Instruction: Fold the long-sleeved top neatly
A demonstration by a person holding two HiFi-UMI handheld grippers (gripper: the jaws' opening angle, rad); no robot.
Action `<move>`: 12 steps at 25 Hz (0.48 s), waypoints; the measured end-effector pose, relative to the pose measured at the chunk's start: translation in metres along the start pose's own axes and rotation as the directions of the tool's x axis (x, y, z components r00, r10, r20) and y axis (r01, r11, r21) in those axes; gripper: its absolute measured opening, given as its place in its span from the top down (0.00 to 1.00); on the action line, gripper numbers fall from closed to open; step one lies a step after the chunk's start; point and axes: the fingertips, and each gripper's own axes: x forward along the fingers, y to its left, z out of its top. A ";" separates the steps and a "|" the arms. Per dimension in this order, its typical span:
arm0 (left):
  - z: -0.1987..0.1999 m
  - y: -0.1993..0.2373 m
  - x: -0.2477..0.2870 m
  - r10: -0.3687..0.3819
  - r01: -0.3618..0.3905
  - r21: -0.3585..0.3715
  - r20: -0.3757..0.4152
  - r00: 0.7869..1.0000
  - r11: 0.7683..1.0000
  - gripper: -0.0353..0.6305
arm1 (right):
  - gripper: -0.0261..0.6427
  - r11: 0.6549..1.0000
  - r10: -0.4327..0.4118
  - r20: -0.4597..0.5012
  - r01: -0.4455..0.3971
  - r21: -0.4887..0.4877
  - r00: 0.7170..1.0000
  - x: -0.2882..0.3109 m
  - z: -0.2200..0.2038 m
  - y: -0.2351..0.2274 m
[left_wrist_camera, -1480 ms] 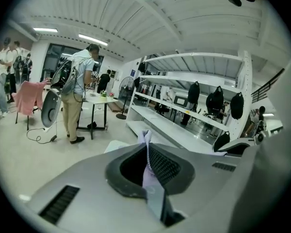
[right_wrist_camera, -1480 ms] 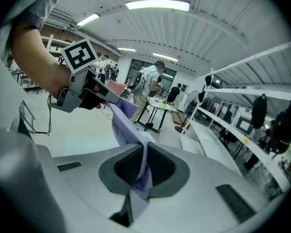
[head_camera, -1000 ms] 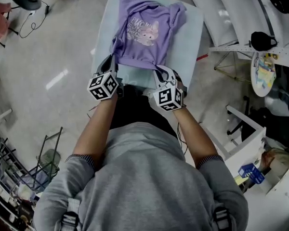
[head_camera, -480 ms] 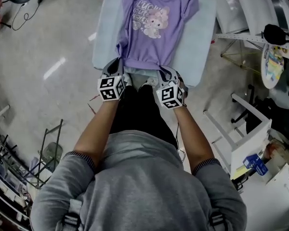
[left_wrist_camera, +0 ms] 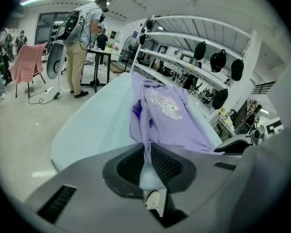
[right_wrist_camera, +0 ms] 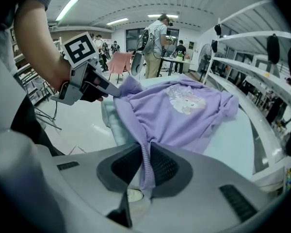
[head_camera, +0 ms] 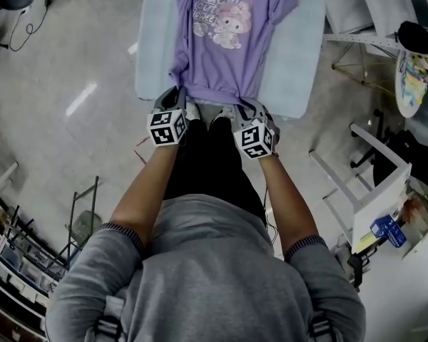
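Note:
A purple long-sleeved top [head_camera: 225, 41] with a cartoon print lies face up on the pale blue table [head_camera: 153, 48], its hem drawn to the near edge. My left gripper [head_camera: 178, 100] pinches the hem's left corner and my right gripper [head_camera: 244, 107] its right corner. In the left gripper view the top [left_wrist_camera: 169, 115] narrows to a fold caught between the pads of that gripper [left_wrist_camera: 146, 152]. In the right gripper view a ribbed strip of the top [right_wrist_camera: 179, 110] hangs through that gripper [right_wrist_camera: 146, 154]. Both pairs of jaws have just been opening slightly, with the hem still between them.
White shelving [head_camera: 364, 41] and a white frame [head_camera: 374, 191] stand right of the table. A wire rack [head_camera: 78, 219] is on the floor at lower left. People [left_wrist_camera: 82, 38] stand at a far desk, beside a pink cloth on a chair [left_wrist_camera: 26, 64].
Both grippers have come down to the table's near edge with the hem. The top, bunched and lifted a second ago, now lies stretched out flat along the table.

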 end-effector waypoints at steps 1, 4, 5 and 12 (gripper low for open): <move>0.000 0.001 -0.001 -0.001 0.001 -0.010 -0.001 1.000 1.000 0.85 | 0.85 1.000 0.005 -0.002 -0.005 0.012 1.000 0.000 -0.002 -0.001; 0.011 0.007 -0.011 -0.004 0.004 -0.019 0.013 1.000 1.000 0.81 | 0.75 0.999 0.019 0.014 -0.019 0.048 1.000 -0.009 0.001 -0.003; 0.017 0.010 -0.017 -0.008 0.008 -0.011 0.021 1.000 1.000 0.79 | 0.72 0.998 0.022 0.023 -0.023 0.058 0.999 -0.013 0.005 -0.003; 0.085 0.006 -0.038 -0.054 0.043 0.161 0.063 0.997 0.986 0.65 | 0.62 0.990 -0.037 0.099 0.023 0.136 0.994 -0.050 0.044 -0.037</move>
